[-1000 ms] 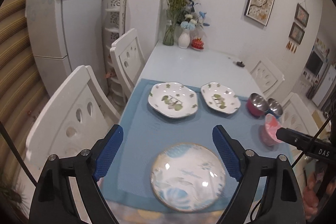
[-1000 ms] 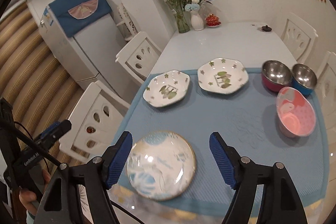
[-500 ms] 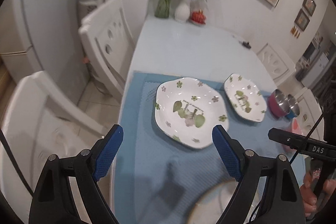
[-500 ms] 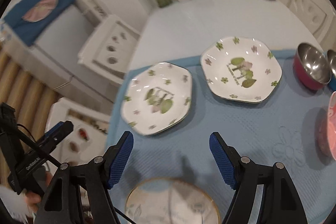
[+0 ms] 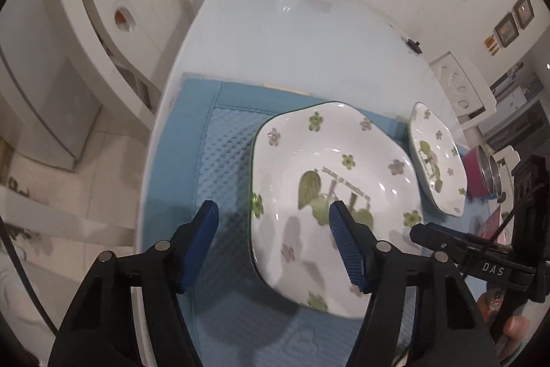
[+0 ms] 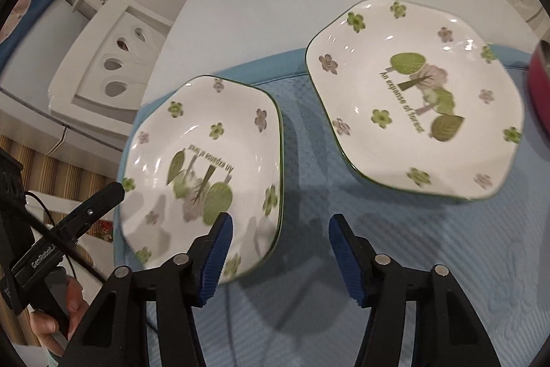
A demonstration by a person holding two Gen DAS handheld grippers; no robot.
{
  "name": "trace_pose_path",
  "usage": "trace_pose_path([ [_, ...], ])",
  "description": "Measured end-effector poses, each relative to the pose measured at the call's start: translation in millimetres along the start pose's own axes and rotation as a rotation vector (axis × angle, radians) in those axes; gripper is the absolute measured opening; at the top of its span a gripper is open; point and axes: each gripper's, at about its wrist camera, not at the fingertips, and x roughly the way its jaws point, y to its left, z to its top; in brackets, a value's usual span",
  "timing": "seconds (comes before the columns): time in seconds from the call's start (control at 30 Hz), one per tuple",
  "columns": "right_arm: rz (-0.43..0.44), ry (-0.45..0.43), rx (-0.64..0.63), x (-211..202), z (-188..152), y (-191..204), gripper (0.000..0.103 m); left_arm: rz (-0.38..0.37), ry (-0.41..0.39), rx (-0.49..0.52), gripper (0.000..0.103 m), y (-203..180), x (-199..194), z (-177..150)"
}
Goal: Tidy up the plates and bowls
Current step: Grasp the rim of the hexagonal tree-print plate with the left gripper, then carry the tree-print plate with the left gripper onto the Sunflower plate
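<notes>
Grippers, jaws just narrowing, straddle opposite rims of left floral plate (image 5: 330,181).

"An expanse of forest" is printed in dark letters beside the tree motif on the right plate (image 6: 416,95), at about 1 o'clock in the right wrist view. The same line is printed upside down on the left plate (image 6: 202,167), at about 9 o'clock. "DAS" is read on a black clip (image 5: 481,263) at 4 o'clock in the left wrist view. "GenRobot" is read on another clip (image 6: 44,258) at 8 o'clock in the right wrist view.
</notes>
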Motion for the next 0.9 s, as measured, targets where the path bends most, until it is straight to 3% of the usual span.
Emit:
trace_pose_path([
  [0.17, 0.023, 0.004, -0.03, 15.0, 7.1, 2.6, 0.051, -0.059, 0.016, -0.054, 0.041, 14.3, 12.6, 2.6],
  [0.33, 0.008, -0.006, -0.092, 29.1, 19.1, 11.1, 0.033, -0.123, 0.041, -0.079, 0.021, 17.5, 24.7, 0.0],
  [0.57, 0.022, -0.027, -0.147, 33.4, 21.1, 12.1, 0.029, -0.13, 0.036, -0.109, 0.021, 18.7, 32.7, -1.2],
  [0.9, 0.035, -0.047, -0.211, 7.6, 1.2, 18.5, 0.029, -0.088, 0.028, -0.046, 0.021, 9.7, 16.6, -6.2],
])
